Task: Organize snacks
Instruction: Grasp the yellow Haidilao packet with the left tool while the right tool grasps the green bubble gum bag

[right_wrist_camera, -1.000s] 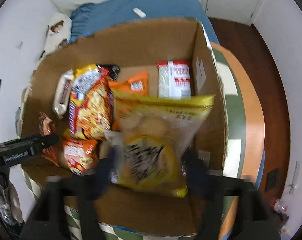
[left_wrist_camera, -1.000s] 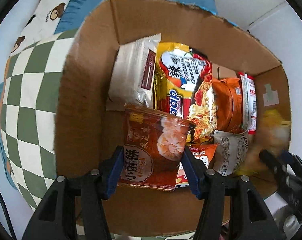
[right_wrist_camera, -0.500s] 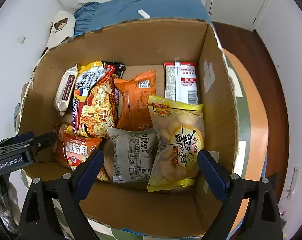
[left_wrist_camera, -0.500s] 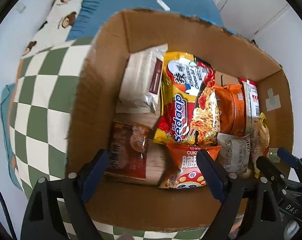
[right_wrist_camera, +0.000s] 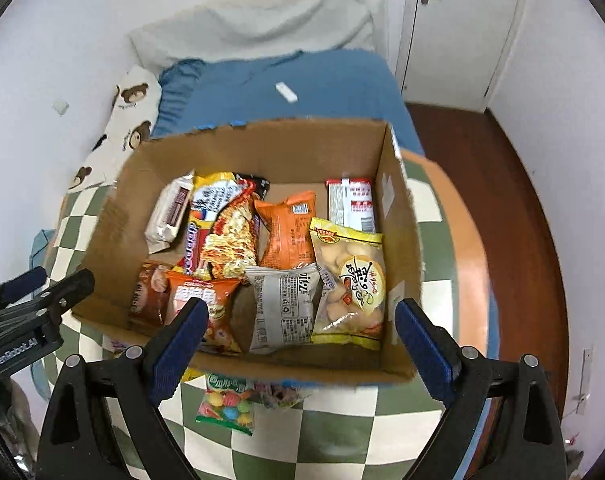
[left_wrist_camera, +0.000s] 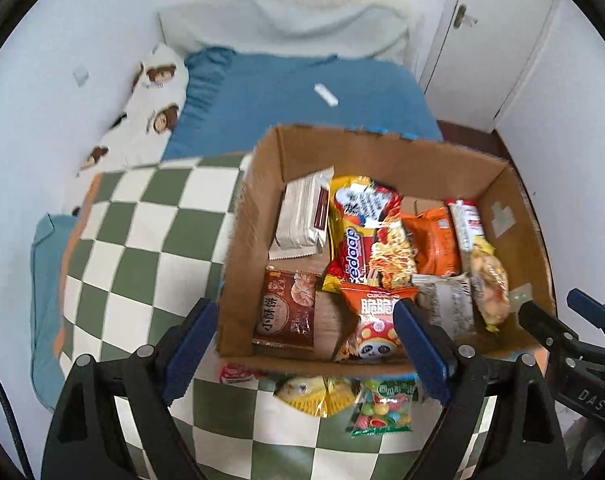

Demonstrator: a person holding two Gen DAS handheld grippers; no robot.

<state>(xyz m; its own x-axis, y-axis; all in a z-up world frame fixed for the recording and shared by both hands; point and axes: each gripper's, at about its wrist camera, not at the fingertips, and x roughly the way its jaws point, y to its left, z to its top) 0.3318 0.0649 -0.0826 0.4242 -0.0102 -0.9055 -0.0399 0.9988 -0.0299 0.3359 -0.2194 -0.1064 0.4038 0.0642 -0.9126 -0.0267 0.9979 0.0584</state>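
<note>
Now your left hand-held gripper (left_wrist_camera: 304, 350), spread and empty, is nearer the candy bag (left_wrist_camera: 383, 408) lying lengthwise at lower centre, outside the box (left_wrist_camera: 238, 248).

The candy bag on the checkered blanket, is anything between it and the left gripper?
Nothing visible. The candy bag lies uncovered just outside the cardboard box, and the empty left gripper has open jaws.

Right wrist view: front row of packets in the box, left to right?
Brown biscuit packet → orange panda snack bag → grey packet → yellow cracker bag.
</note>
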